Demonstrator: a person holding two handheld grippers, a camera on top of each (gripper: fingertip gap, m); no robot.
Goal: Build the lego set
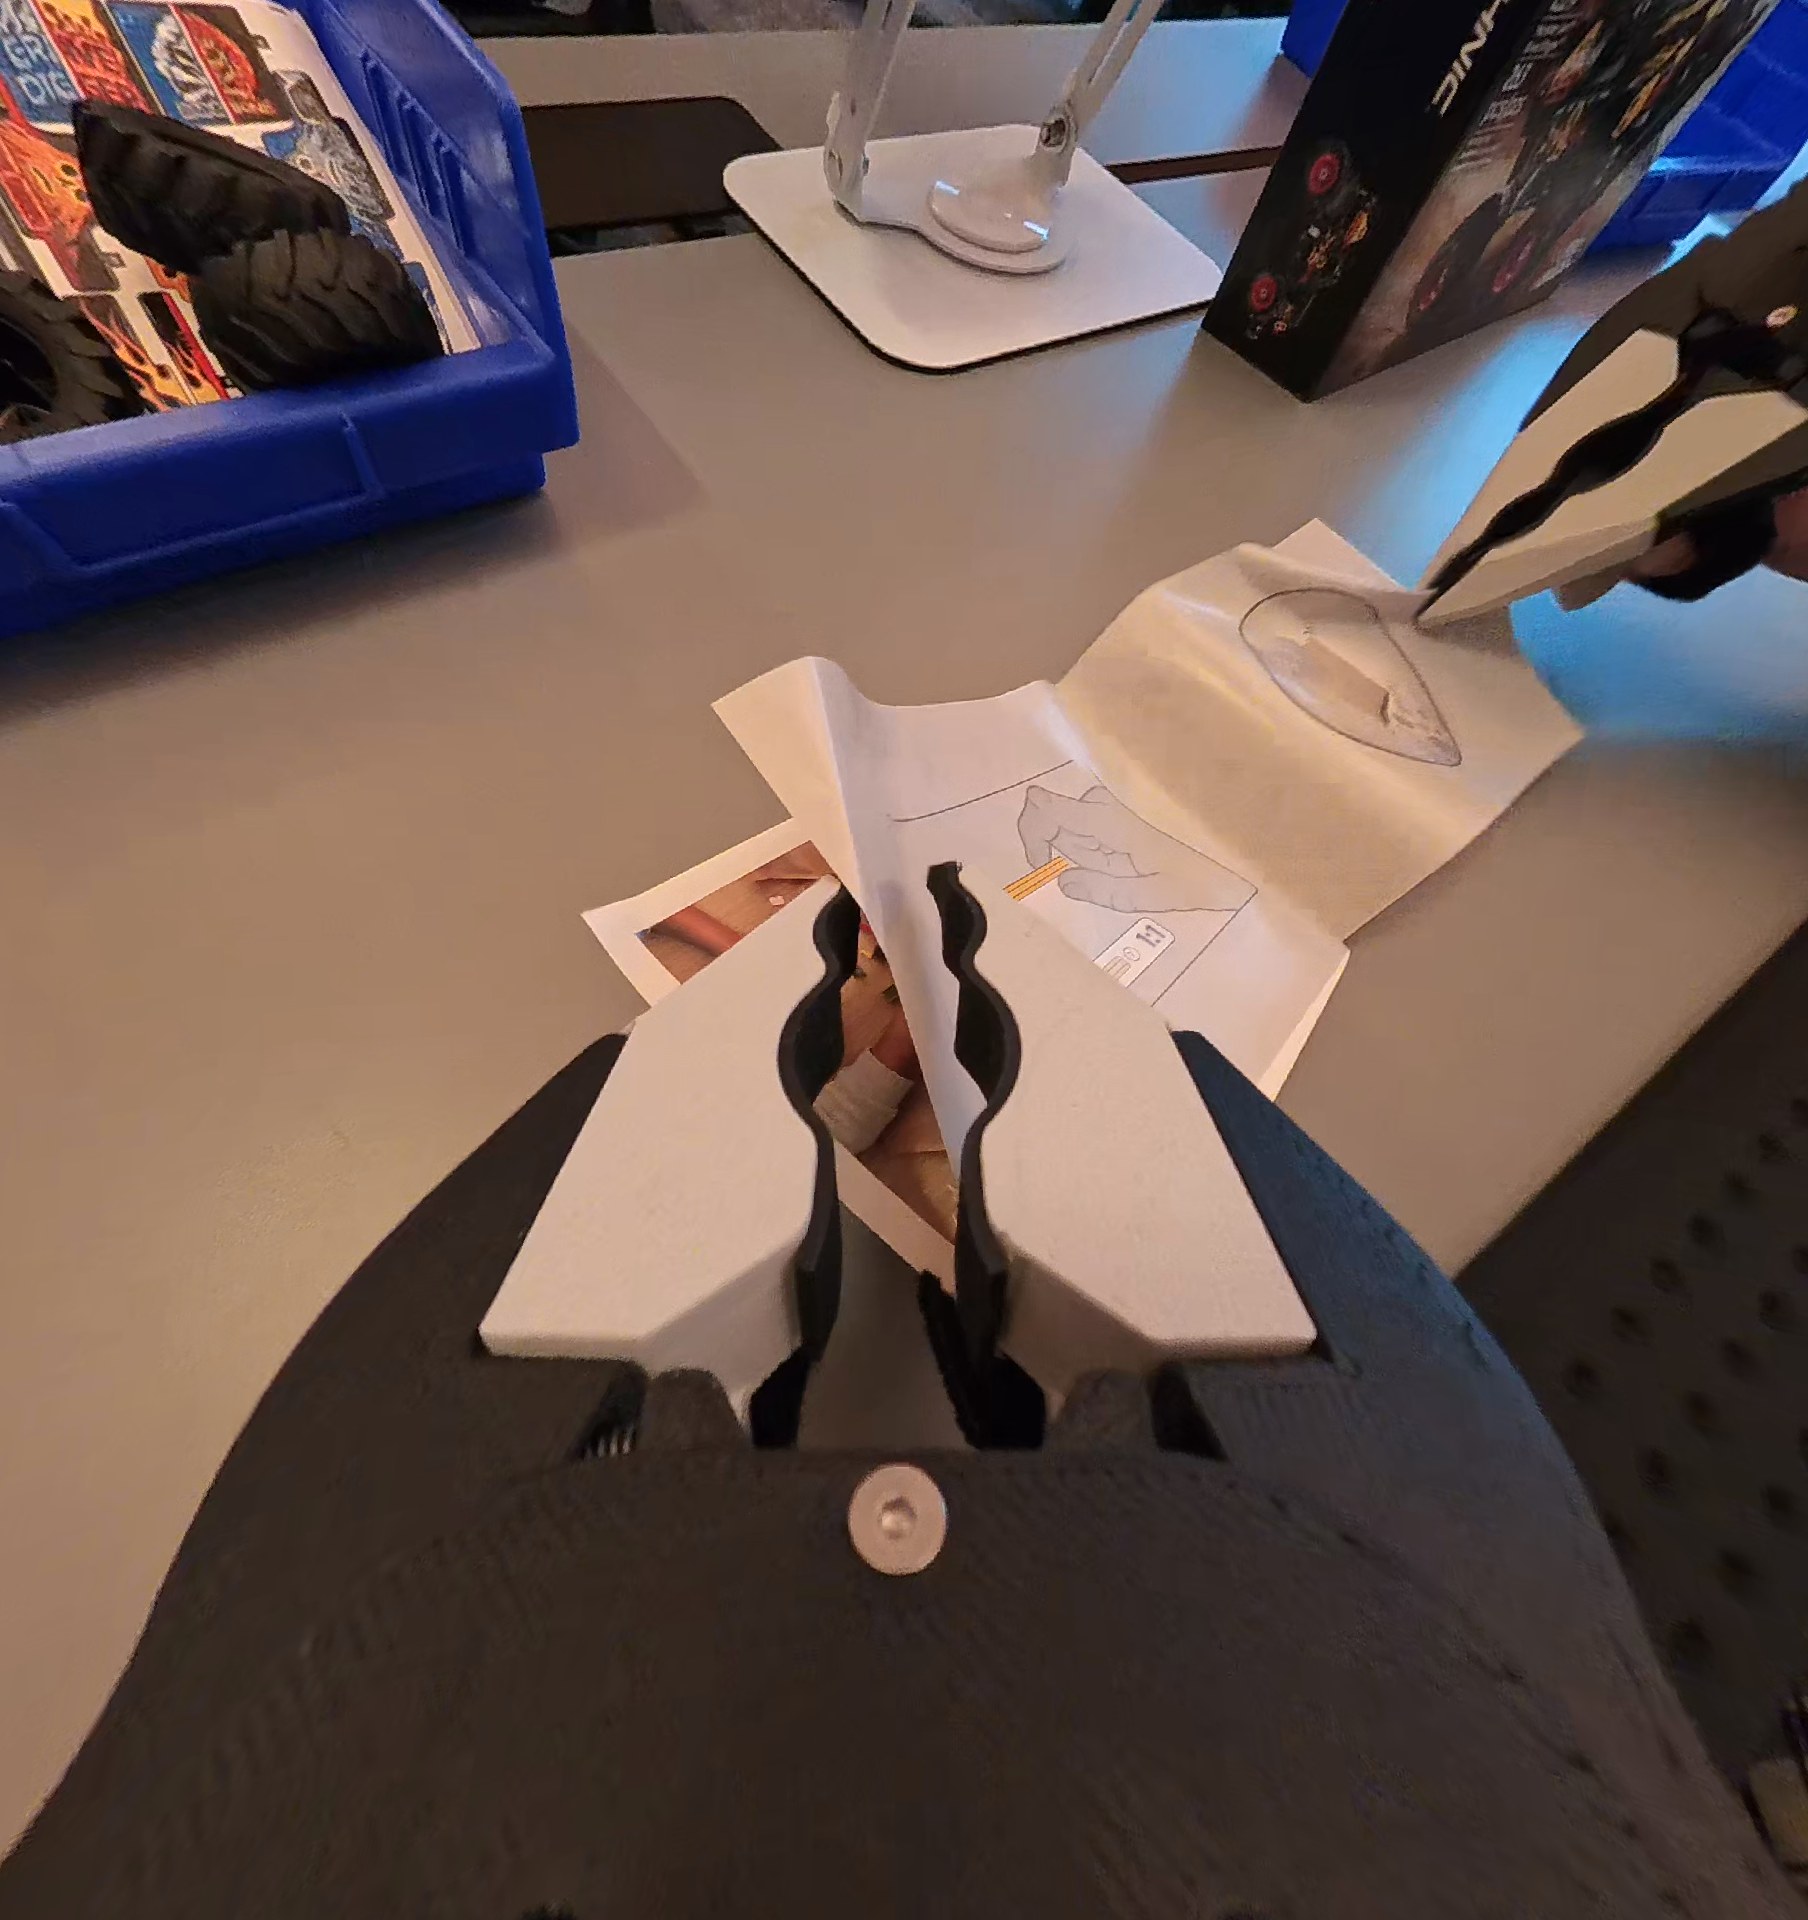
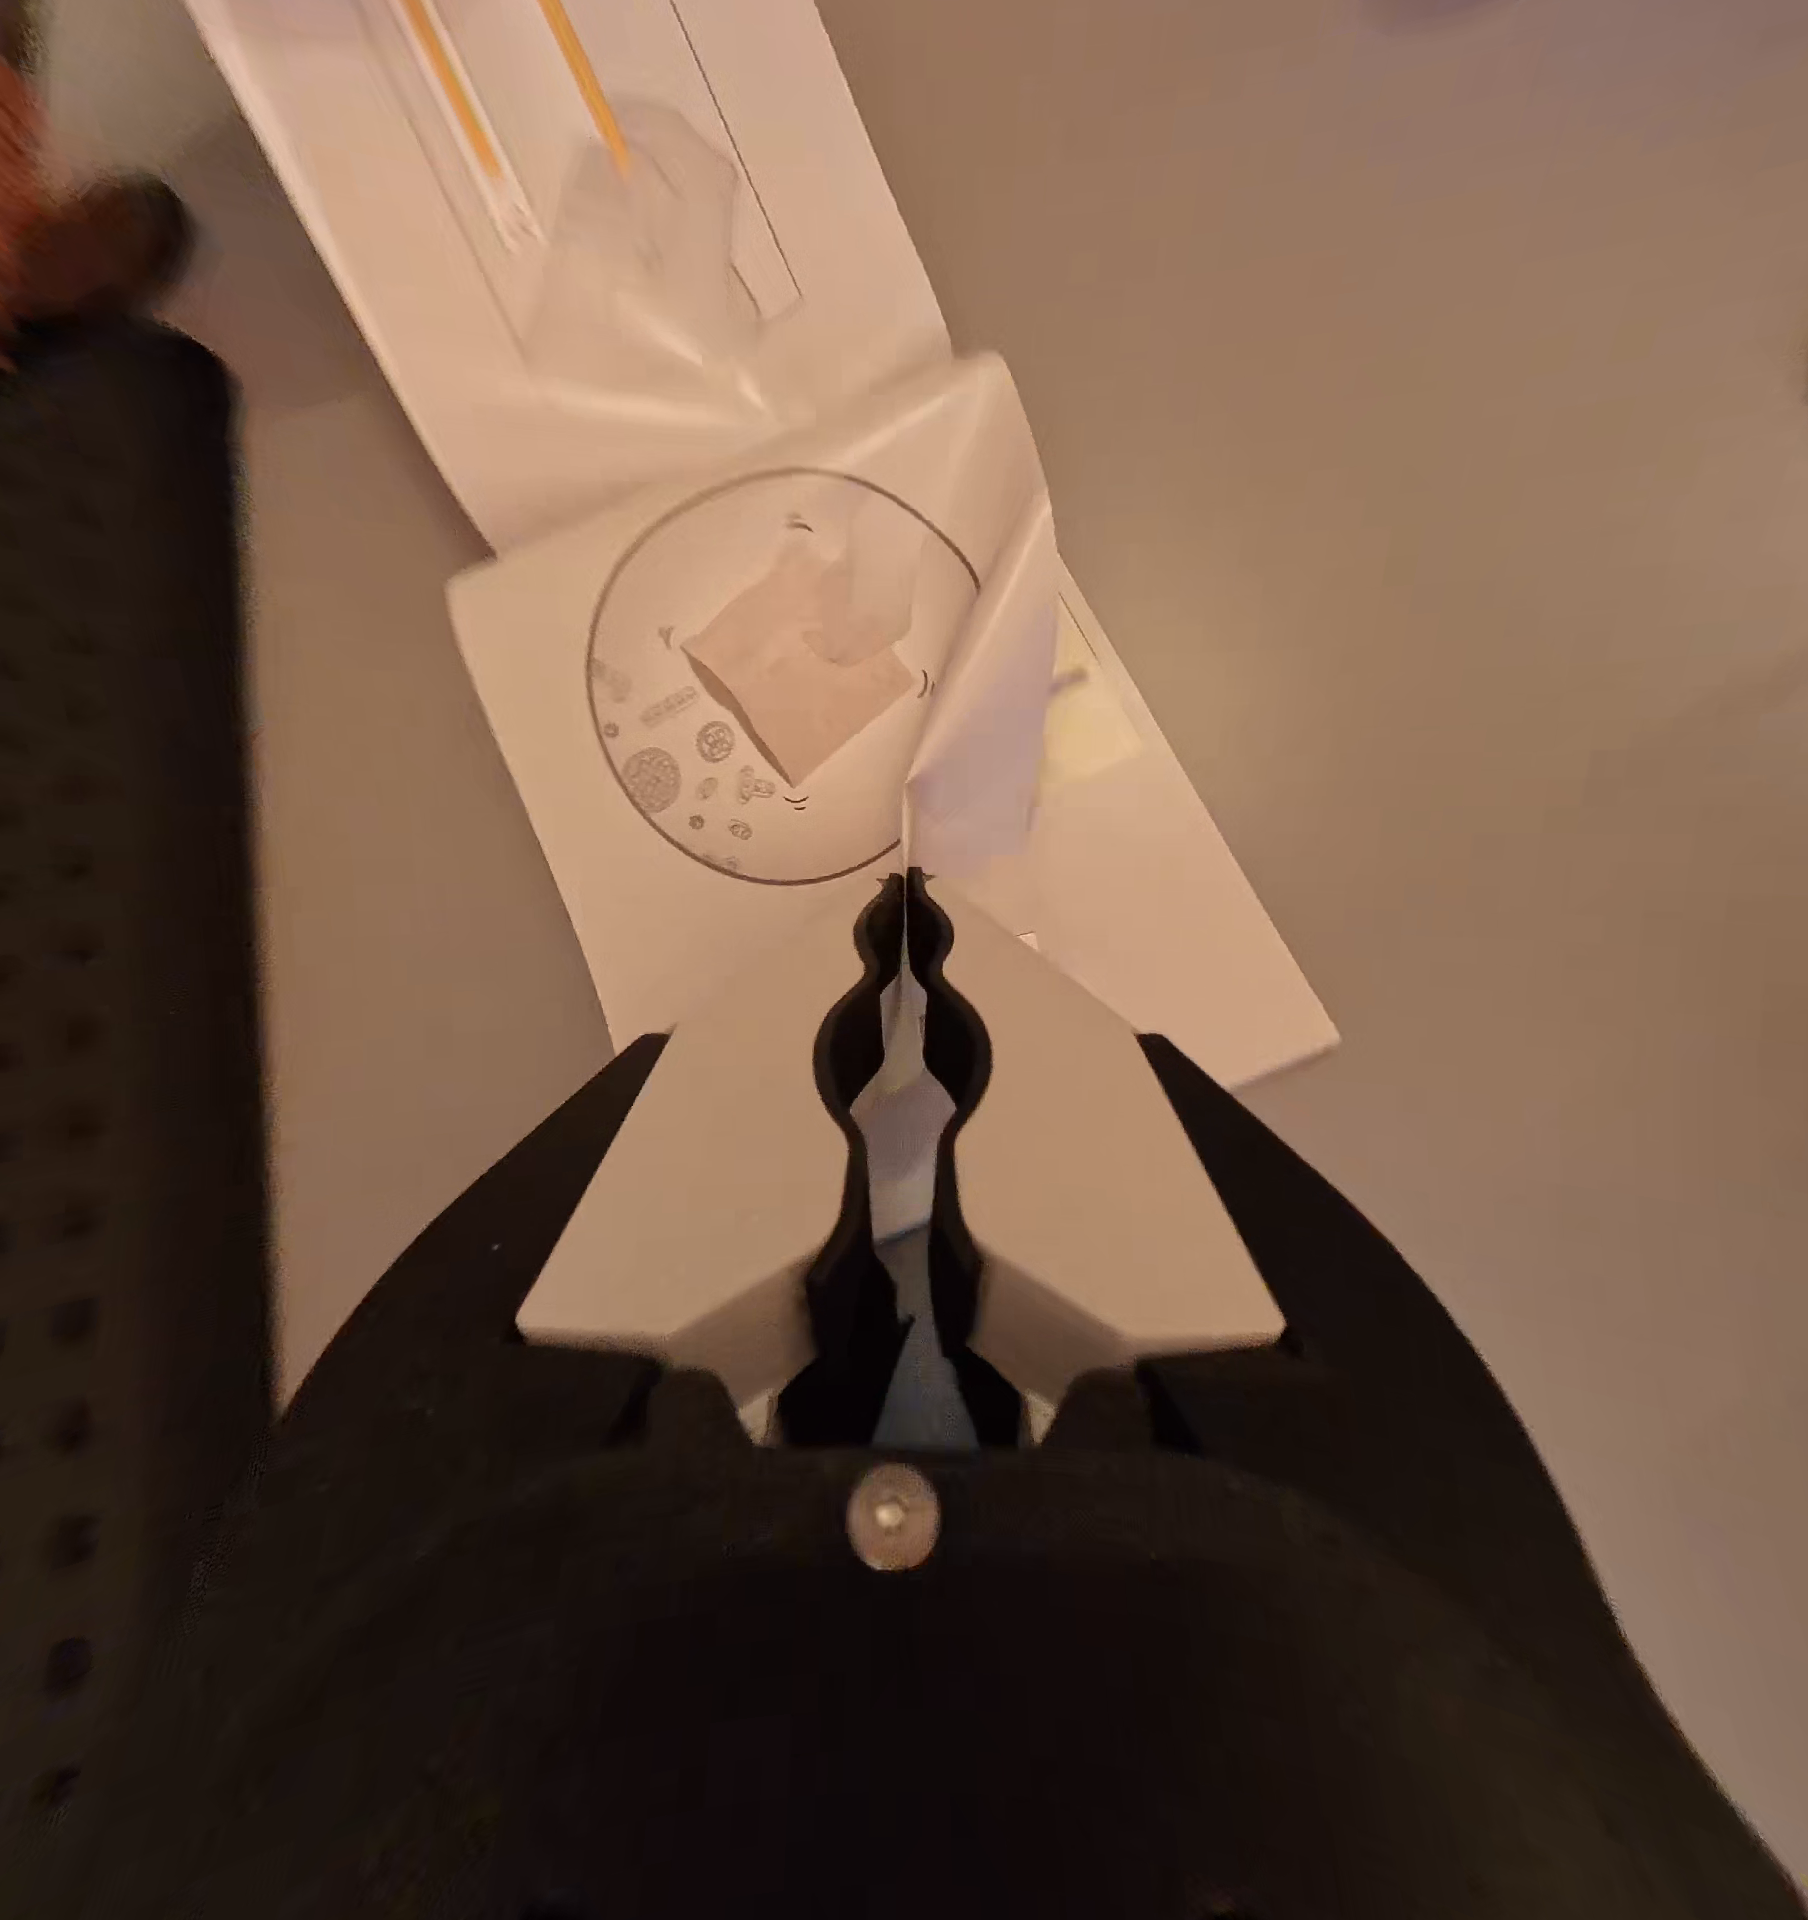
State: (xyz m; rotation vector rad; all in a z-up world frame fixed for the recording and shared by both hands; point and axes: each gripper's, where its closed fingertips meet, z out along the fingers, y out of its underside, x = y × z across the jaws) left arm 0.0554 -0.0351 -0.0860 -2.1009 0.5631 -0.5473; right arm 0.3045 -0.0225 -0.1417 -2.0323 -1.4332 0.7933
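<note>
The white instruction booklet (image 1: 1191,748) lies open on the grey table (image 1: 360,935). My left gripper (image 1: 895,894) is over its near end with the jaws slightly apart. A raised page (image 1: 879,790) stands between the fingers and leans on the right pad; the left pad is clear of it. My right gripper (image 2: 906,883) is shut on the edge of a lifted page (image 2: 983,748), next to a round drawing on the booklet (image 2: 588,831). In the left wrist view, the right gripper (image 1: 1432,608) pinches the booklet's far corner.
A blue bin (image 1: 256,488) with black tyres (image 1: 297,301) and a coloured sheet stands at the far left. A white stand base (image 1: 983,281) and the dark set box (image 1: 1451,187) are at the back. A black perforated mat (image 1: 1689,1247) lies to the right. The grippers' ends are close to 25 cm from one another.
</note>
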